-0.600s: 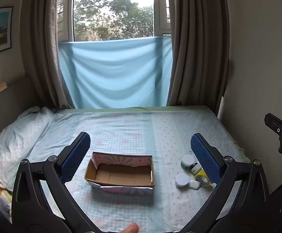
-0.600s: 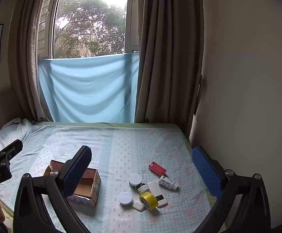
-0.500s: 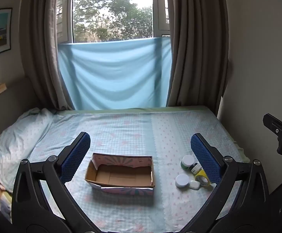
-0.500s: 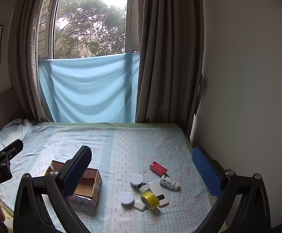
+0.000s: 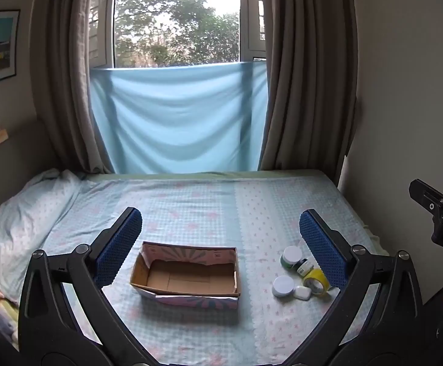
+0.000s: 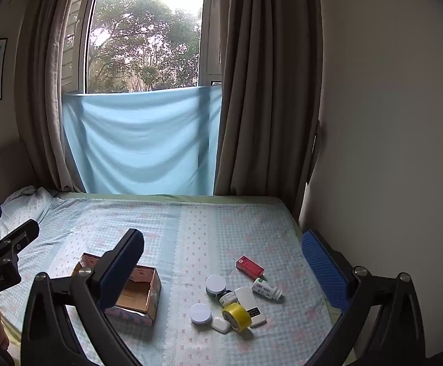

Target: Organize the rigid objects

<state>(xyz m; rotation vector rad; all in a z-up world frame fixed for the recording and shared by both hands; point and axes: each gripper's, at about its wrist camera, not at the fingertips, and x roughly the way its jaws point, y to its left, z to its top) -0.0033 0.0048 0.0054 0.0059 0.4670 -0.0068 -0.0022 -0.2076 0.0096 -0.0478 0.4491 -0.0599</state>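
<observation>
An empty open cardboard box (image 5: 188, 277) sits on the bed; it also shows in the right wrist view (image 6: 136, 292). To its right lies a cluster: a yellow tape roll (image 6: 237, 317), two white-lidded jars (image 6: 216, 285), a small white case (image 6: 220, 324), a white flat device (image 6: 250, 305), a white bottle (image 6: 265, 289) and a red box (image 6: 249, 267). My left gripper (image 5: 221, 250) is open and empty above the box. My right gripper (image 6: 223, 262) is open and empty above the cluster.
The bed (image 5: 209, 207) carries a checked blue sheet, with a pillow (image 5: 20, 219) at the left. Curtains (image 5: 306, 76) and a blue cloth (image 5: 178, 119) hang at the window behind. A wall (image 6: 389, 122) runs along the right side.
Both grippers have shifted very slightly; the view has barely moved. Nothing was picked up or released.
</observation>
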